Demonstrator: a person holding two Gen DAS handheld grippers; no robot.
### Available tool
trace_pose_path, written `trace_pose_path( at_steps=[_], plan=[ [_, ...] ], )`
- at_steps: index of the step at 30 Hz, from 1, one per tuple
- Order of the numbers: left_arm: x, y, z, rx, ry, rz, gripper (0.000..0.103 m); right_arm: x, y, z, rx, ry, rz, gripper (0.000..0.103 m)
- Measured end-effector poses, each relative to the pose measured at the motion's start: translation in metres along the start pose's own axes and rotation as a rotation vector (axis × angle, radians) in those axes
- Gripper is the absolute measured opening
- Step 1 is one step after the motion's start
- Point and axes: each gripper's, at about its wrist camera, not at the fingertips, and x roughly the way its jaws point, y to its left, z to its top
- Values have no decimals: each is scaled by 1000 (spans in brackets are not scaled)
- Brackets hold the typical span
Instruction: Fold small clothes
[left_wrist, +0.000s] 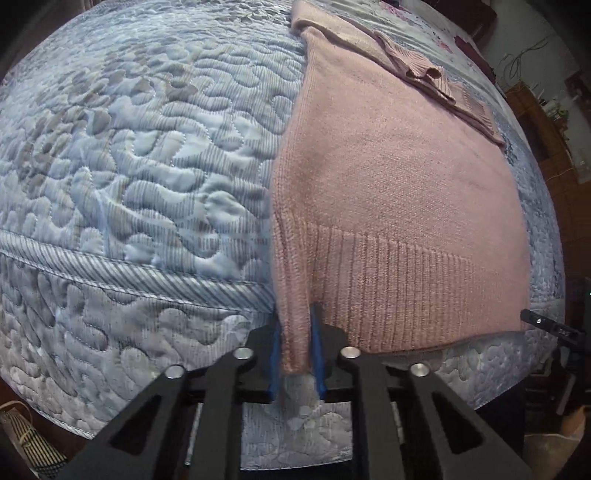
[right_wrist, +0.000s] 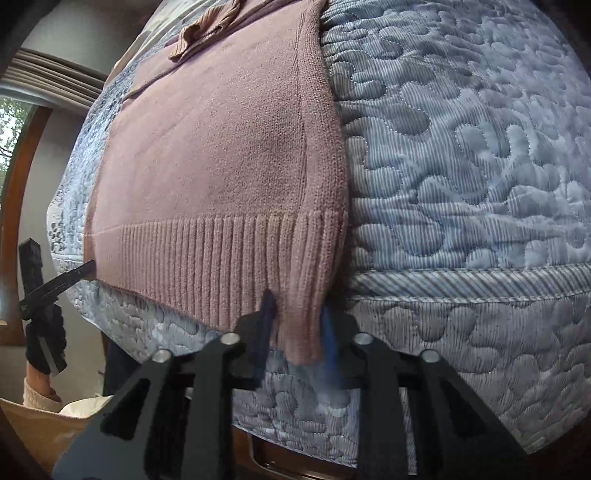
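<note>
On the bed, over a blue quilted bedspread (left_wrist: 129, 166), a pink knitted sweater (left_wrist: 388, 177) lies flat with its ribbed hem (left_wrist: 399, 280) at the near edge and a sleeve (left_wrist: 436, 77) crumpled across the far end. Each hem corner is pinched: the left gripper (left_wrist: 297, 350) has its blue fingers (left_wrist: 317, 347) closed narrowly on the left corner, and the right gripper (right_wrist: 295, 332) clamps the right corner in the same way (its far finger looks blurred). My guess is that the hem is about to be lifted and carried toward the neck for a fold. Both holds take in only a small bit of stretchy rib, so a hard or uneven pull could slip a corner free or skew the fold. That bunched sleeve may also get trapped inside, leaving a lump, and the knit may drag on the quilt instead of lifting cleanly
</note>
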Motion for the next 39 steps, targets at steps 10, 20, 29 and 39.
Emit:
trace_pose_path(
  at_steps=[10, 20, 29, 39],
  plan=[
    [-41, 0, 23, -15, -85, -110, 9, -45, 2, 26, 43, -65, 242, 9],
    [-40, -11, 89, -5, -162, -107, 9, -68, -5, 98, 84, -153, 248, 9],
    [-6, -1, 145, -90, -162, -113, 10, -40, -35, 162, 195, -127, 270, 9],
    [19, 9, 171, -130, -114, -132, 13, -14, -49, 192, 220, -65, 248, 10]
  ],
)
